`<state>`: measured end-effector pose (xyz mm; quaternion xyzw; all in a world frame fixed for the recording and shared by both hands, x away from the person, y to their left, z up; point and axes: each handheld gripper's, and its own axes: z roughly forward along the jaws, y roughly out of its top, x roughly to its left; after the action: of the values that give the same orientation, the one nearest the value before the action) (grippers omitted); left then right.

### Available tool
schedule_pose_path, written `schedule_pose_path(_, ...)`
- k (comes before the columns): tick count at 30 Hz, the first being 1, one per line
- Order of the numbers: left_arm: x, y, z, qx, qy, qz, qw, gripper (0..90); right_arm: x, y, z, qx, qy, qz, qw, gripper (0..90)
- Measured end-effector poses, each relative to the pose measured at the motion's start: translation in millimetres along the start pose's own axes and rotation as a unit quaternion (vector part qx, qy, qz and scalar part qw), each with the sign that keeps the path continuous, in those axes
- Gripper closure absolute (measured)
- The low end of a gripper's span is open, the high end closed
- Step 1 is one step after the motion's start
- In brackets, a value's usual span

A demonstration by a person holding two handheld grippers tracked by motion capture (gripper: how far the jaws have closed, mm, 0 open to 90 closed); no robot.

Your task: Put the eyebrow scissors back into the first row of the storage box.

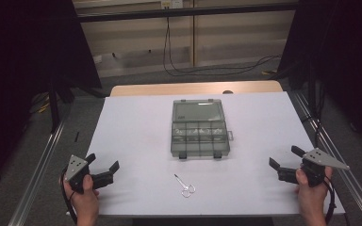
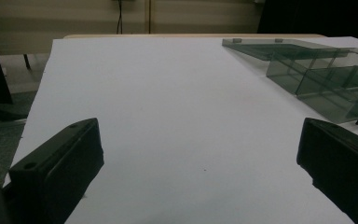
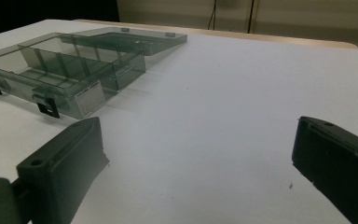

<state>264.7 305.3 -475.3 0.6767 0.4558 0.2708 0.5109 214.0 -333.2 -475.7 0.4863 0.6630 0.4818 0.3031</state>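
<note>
Two grippers flank a clear compartment box (image 1: 200, 129) in the high view: the left gripper (image 1: 104, 165) and the right gripper (image 1: 285, 157), each with jaws spread and holding nothing, sit well apart from it near the table's (image 1: 136, 132) front corners. The box lies open, lid flat behind; small pale items sit in its middle row — too small to identify. Small scissors (image 1: 184, 186) lie in front of the box. Left gripper view: the box sits ahead to the right, near cells apparently empty. Right gripper view: box ahead-left, latches forward. Likely risk: the thin, flat scissors slipping from the jaws.
</note>
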Motion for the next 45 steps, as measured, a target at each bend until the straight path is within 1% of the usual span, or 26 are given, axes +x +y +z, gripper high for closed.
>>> schedule_pose_path(2, -1.1, -0.2, -0.1, 0.005, -0.004, 0.004, 1.0000, 0.3, 0.9, 1.4, -0.8, 0.003, 0.002, -0.002, 1.0000, 1.5)
schedule_pose_path(4, -1.4, -0.1, 0.2, 0.006, -0.002, 0.006, 1.0000, 0.4, 1.2, 2.4, -0.6, 0.004, 0.003, -0.005, 1.0000, 1.3)
schedule_pose_path(5, -2.0, -0.3, 0.7, 0.006, -0.002, 0.009, 0.9999, 0.8, 2.6, 4.3, 0.0, 0.008, 0.009, -0.003, 0.9999, 1.1)
schedule_pose_path(7, -2.0, -0.4, 0.6, 0.005, -0.002, 0.008, 1.0000, 0.8, 3.9, 5.7, 0.7, 0.010, 0.011, -0.003, 0.9999, 0.9)
schedule_pose_path(8, -1.5, -0.5, 0.2, 0.004, -0.001, 0.006, 1.0000, 0.9, 7.2, 8.4, 2.2, 0.013, 0.016, -0.010, 0.9997, 0.6)
schedule_pose_path(9, -1.5, -0.5, 0.2, 0.004, -0.001, 0.006, 1.0000, 0.9, 7.2, 8.4, 2.2, 0.013, 0.016, -0.010, 0.9997, 0.6)
schedule_pose_path(10, -1.3, -0.5, -0.3, 0.004, 0.000, 0.004, 1.0000, 0.9, 12.2, 12.0, 4.2, 0.021, 0.019, -0.017, 0.9994, 0.3)
schedule_pose_path(12, -0.7, -0.8, -0.6, 0.003, -0.003, 0.006, 1.0000, 1.0, 16.9, 16.2, 6.3, 0.024, 0.024, -0.021, 0.9992, 0.3)
schedule_pose_path(13, -1.5, -0.9, -0.2, 0.000, -0.001, 0.004, 1.0000, 1.1, 18.5, 17.8, 7.2, 0.025, 0.027, -0.022, 0.9991, 0.2)
schedule_pose_path(16, -2.8, -0.8, 0.4, 0.003, -0.002, 0.012, 0.9999, 1.2, 26.4, 25.2, 10.8, 0.033, 0.036, -0.028, 0.9984, 0.0)
schedule_pose_path(17, -3.2, -0.8, 0.7, 0.002, 0.000, 0.012, 0.9999, 1.2, 28.8, 27.3, 11.7, 0.034, 0.042, -0.030, 0.9981, 0.0)
schedule_pose_path(18, -3.4, -0.8, 0.1, 0.006, -0.001, 0.016, 0.9999, 1.2, 31.1, 28.9, 12.6, 0.034, 0.046, -0.030, 0.9979, 0.0)
schedule_pose_path(20, -3.8, -0.9, 0.4, 0.005, -0.001, 0.015, 0.9999, 1.2, 35.2, 32.3, 14.9, 0.040, 0.052, -0.031, 0.9974, 0.0)
schedule_pose_path(21, -3.8, -0.9, 0.4, 0.005, -0.001, 0.015, 0.9999, 1.4, 35.2, 32.3, 14.9, 0.040, 0.052, -0.031, 0.9974, 0.0)
schedule_pose_path(24, -3.9, -1.0, 0.8, 0.005, 0.000, 0.017, 0.9998, 1.9, 42.8, 37.6, 19.0, 0.039, 0.071, -0.042, 0.9958, 0.0)
schedule_pose_path(27, -4.4, -0.8, 0.7, 0.007, 0.001, 0.018, 0.9998, 1.9, 46.5, 39.4, 21.8, 0.043, 0.074, -0.047, 0.9952, 0.0)
schedule_pose_path(28, -4.3, -0.8, 0.4, 0.007, 0.001, 0.018, 0.9998, 1.9, 50.1, 41.4, 25.5, 0.045, 0.082, -0.050, 0.9944, 0.0)
schedule_pose_path(30, -4.3, -0.8, 0.3, 0.007, 0.000, 0.018, 0.9998, 1.9, 51.1, 42.0, 26.7, 0.045, 0.084, -0.052, 0.9941, 0.0)
schedule_pose_path(35, -4.8, -1.1, 0.7, 0.003, -0.002, 0.020, 0.9998, 2.0, 62.0, 47.7, 35.4, 0.053, 0.097, -0.055, 0.9924, 0.0)
schedule_pose_path(36, -5.8, -1.3, 0.8, 0.003, -0.001, 0.016, 0.9999, 2.0, 63.8, 48.7, 36.8, 0.054, 0.098, -0.056, 0.9921, 0.0)
schedule_pose_path(37, -5.2, -1.1, 0.9, 0.004, -0.004, 0.020, 0.9998, 2.0, 65.6, 49.6, 38.3, 0.056, 0.101, -0.058, 0.9916, 0.0)
schedule_pose_path(42, -5.4, -1.1, 0.9, 0.003, -0.004, 0.020, 0.9998, 2.0, 72.5, 52.9, 43.6, 0.059, 0.111, -0.063, 0.9901, 0.0)
schedule_pose_path(43, -5.4, -1.1, 0.9, 0.003, -0.004, 0.021, 0.9998, 2.0, 75.6, 54.5, 45.5, 0.061, 0.117, -0.062, 0.9894, 0.0)
schedule_pose_path(44, -5.4, -1.1, 0.9, 0.003, -0.004, 0.021, 0.9998, 1.9, 75.6, 54.5, 45.5, 0.061, 0.117, -0.062, 0.9894, 0.0)
schedule_pose_path(45, -5.5, -1.0, 1.2, 0.003, -0.004, 0.021, 0.9998, 2.0, 78.8, 56.1, 47.7, 0.063, 0.120, -0.066, 0.9885, 0.0)
